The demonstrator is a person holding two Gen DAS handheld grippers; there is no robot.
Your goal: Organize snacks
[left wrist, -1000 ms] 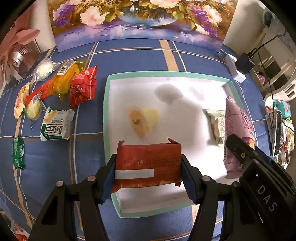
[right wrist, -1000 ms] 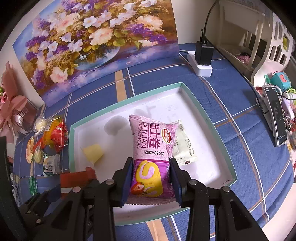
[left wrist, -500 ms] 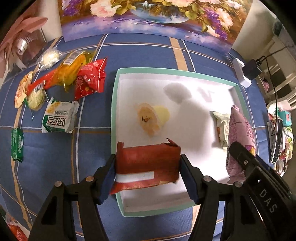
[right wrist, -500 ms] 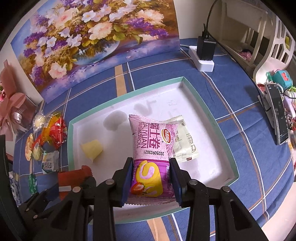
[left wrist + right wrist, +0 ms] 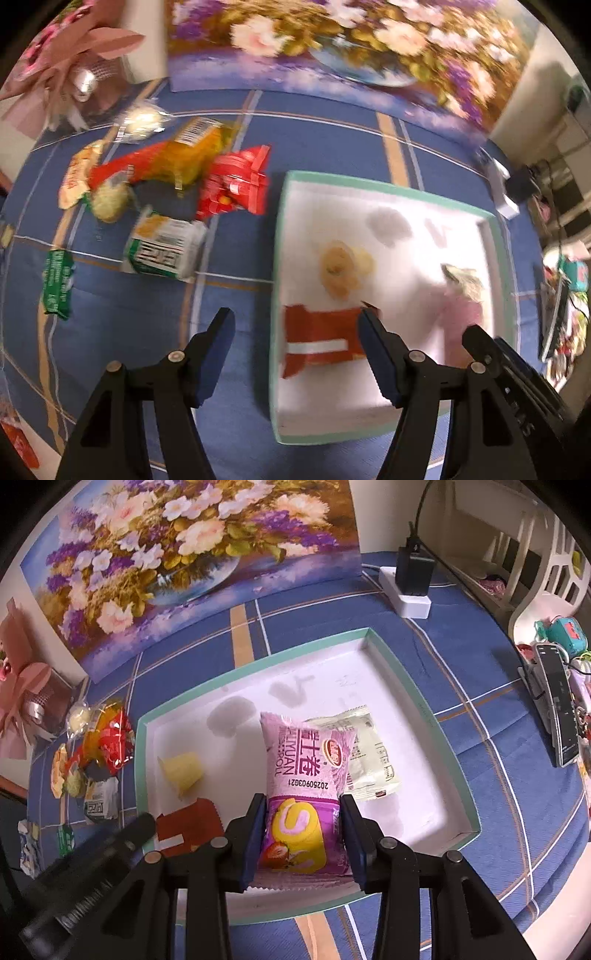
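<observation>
A white tray with a teal rim (image 5: 275,258) (image 5: 417,701) lies on the blue cloth. The red packet (image 5: 321,343) (image 5: 184,827) rests in its near-left corner. My left gripper (image 5: 295,321) hangs above it, jaws opening; the left finger is over the cloth and the right finger is by the packet's right end, neither pressing. My right gripper (image 5: 303,805) holds the pink swiss-roll packet (image 5: 306,760), which lies on the tray floor. Its jaws are opening, but the pads still touch the packet's sides. A pale green packet (image 5: 369,760) and a yellow jelly cup (image 5: 183,771) also lie in the tray.
Loose snacks sit left of the tray: a bright red packet (image 5: 236,184), an orange bag (image 5: 184,158), a white-and-green packet (image 5: 166,251), a green stick (image 5: 57,284). A flower painting leans at the back. A power strip (image 5: 406,594) and a phone (image 5: 557,716) are at the right.
My left gripper has let go of the red packet, widened and swung left, so its left finger is now off the tray. The right gripper has stayed put around the pink packet.
</observation>
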